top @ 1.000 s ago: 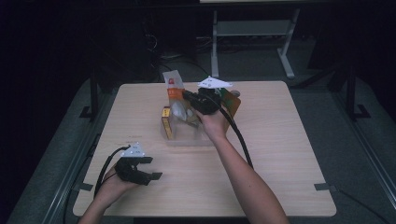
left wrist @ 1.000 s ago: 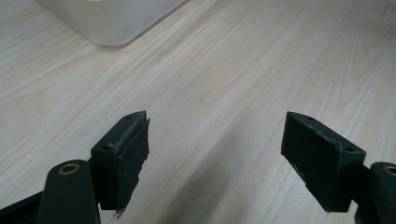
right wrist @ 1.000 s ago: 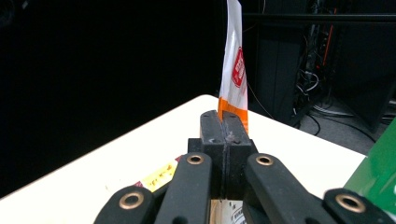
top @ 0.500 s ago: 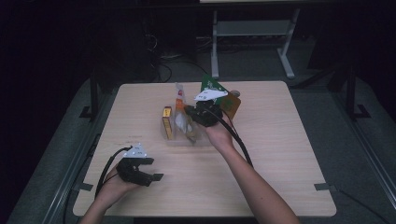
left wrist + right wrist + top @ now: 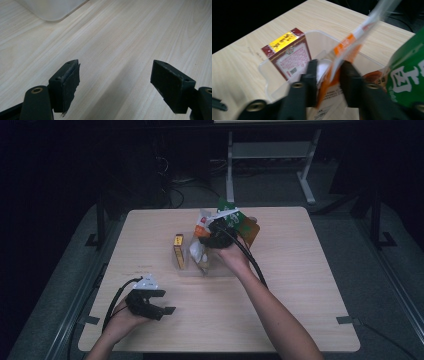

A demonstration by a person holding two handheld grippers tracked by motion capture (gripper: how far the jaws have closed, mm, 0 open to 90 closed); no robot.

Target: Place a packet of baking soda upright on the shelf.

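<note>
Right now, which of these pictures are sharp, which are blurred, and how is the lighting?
Right gripper view: motion blur smears the orange-and-white packet and the green packet. Left gripper view: crisp wood grain on the table, with a soft shadow between the open left tongs. High view: the surroundings are dark and only the tabletop is lit.

You face a pale wood table on grey floor. White stand behind it; the room beyond is dark.
</note>
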